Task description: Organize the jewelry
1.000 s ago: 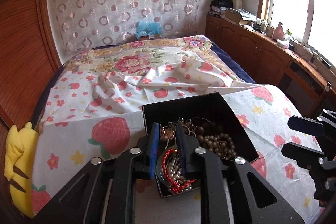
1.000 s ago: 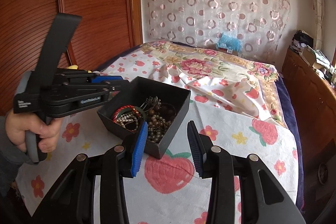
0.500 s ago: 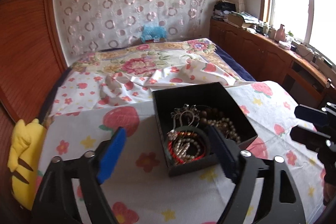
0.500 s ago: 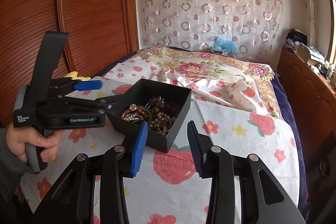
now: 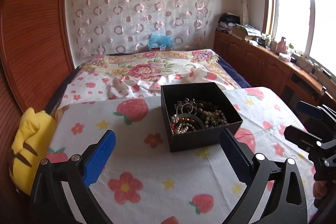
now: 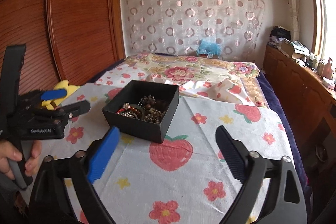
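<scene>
Black box of tangled jewelry on a bed.
Left tongs and right tongs, just opened wide, hold nothing; the strands look light, snag-prone, best pinched singly.

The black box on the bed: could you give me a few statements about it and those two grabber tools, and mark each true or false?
1. The black box holds a tangle of jewelry. True.
2. The box has its lid on. False: it is open-topped.
3. The left gripper grips a red bracelet. False: its jaws, just opened, stand wide and empty.
4. The right gripper is open and empty. True.
5. A yellow plush toy lies at the bed's edge. True.
</scene>
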`<state>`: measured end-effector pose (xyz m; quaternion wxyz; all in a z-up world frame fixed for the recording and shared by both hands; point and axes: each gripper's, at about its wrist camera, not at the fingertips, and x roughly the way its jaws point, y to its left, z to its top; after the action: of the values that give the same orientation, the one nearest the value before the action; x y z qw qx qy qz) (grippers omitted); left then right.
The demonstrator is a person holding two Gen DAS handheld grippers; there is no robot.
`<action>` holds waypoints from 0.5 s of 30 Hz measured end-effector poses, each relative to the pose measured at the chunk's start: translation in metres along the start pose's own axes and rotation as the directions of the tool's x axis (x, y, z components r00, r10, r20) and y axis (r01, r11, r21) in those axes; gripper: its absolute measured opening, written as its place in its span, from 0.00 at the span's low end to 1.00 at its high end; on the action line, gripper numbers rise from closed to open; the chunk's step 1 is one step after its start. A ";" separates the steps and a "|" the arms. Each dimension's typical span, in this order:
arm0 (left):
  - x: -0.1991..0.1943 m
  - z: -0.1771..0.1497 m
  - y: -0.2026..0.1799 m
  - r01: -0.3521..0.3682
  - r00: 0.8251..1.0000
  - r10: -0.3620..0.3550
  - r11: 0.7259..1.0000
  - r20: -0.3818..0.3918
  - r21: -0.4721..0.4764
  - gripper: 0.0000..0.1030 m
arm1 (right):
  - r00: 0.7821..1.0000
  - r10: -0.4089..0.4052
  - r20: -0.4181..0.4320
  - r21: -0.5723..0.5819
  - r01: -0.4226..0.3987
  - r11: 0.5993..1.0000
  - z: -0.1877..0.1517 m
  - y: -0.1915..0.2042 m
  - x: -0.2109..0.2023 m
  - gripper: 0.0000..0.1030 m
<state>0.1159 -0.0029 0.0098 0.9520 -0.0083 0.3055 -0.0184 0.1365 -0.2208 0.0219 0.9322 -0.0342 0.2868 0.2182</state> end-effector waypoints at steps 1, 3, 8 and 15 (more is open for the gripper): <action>-0.004 -0.001 -0.001 0.000 1.000 0.000 1.000 0.002 -0.001 0.92 | 1.000 -0.002 0.008 0.008 0.002 1.000 -0.001 -0.001 -0.004 0.96; -0.013 -0.004 -0.003 -0.010 1.000 0.010 1.000 0.011 0.008 0.92 | 1.000 -0.010 0.027 0.014 0.009 1.000 0.000 0.000 -0.012 0.97; -0.036 -0.012 -0.007 -0.009 1.000 0.009 1.000 0.022 0.010 0.93 | 0.993 -0.066 0.098 0.048 0.061 0.997 -0.001 0.000 -0.039 0.97; -0.066 -0.026 -0.009 -0.041 0.998 0.041 0.999 0.049 0.006 0.93 | 0.989 -0.066 0.130 0.071 0.057 0.996 -0.010 0.001 -0.062 0.97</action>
<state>0.0475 -0.0091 0.0273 0.9593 0.0009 0.2824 0.0001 0.0855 -0.2455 0.0478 0.9561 0.0027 0.2304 0.1812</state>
